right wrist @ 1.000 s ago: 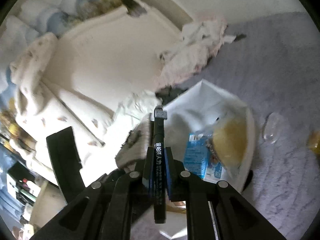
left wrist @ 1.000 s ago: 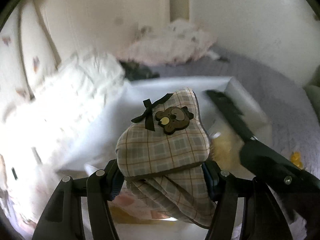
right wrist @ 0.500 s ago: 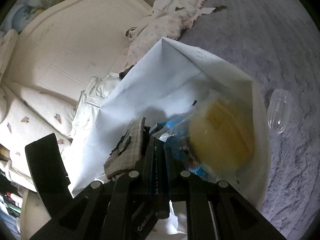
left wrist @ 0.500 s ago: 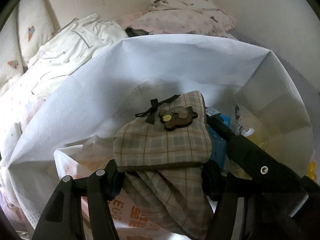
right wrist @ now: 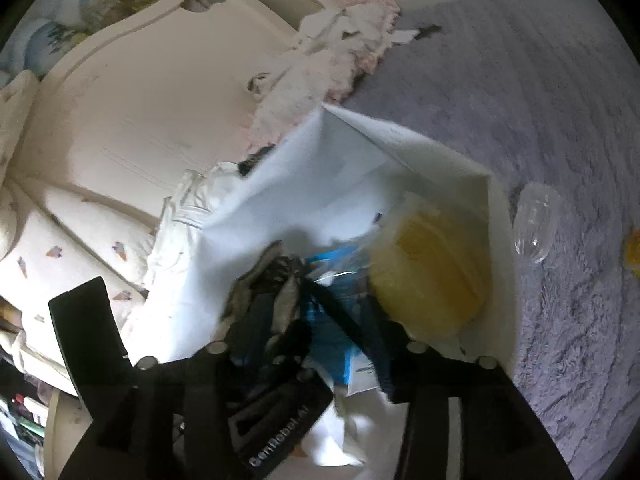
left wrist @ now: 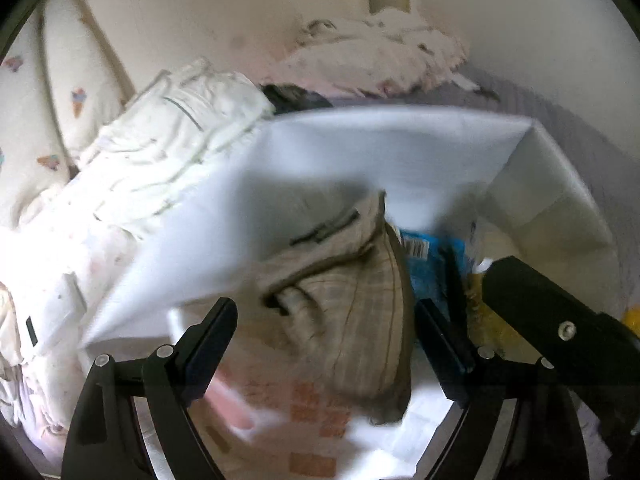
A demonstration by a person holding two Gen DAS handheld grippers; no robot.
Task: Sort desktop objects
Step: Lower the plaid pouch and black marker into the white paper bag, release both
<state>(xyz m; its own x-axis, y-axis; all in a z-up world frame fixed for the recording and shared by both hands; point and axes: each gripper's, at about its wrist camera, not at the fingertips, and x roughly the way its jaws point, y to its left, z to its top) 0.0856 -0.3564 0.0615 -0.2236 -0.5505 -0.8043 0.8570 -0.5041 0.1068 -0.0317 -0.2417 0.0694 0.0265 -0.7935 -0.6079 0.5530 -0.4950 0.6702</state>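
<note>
Looking through the left wrist view first, we see our left tongs [left wrist: 324, 328] spread wide apart, holding nothing. The plaid pouch [left wrist: 352, 300] sits just ahead of them, between the two fingers but not pinched, lying inside the white bag [left wrist: 360, 152]. We judge the spread jaws mean a release: the pouch goes in the bag with the other sorted items. The pouch is blurred; we make out beige-grey checks, a dark brown trim and a crumpled, soft, floppy shape. Next to it on the right lies a blue packet [left wrist: 424, 256] with a barcode, touching the pouch edge. The bag mouth gapes towards us, its far wall standing up, which keeps it easy to drop things in. A black part of the other tool [left wrist: 560, 320] crosses the lower right. White clothes [left wrist: 172, 136] are heaped left of the bag.

In the right wrist view, our right tongs [right wrist: 316, 344] are also apart, over the same bag [right wrist: 352, 152]. A dark thin thing, likely a pen [right wrist: 344, 316], slants between the fingers; blur stops us telling if it touches either one, but nothing clamps it. The pouch [right wrist: 272, 280] shows as a dark crumple at the bag's left side, the blue packet [right wrist: 332, 336] beneath the pen, a round yellow item [right wrist: 432, 268] on the right of the bag. On the grey bedspread [right wrist: 540, 120] beside the bag lies a clear plastic shell [right wrist: 536, 228], still unsorted.
</note>
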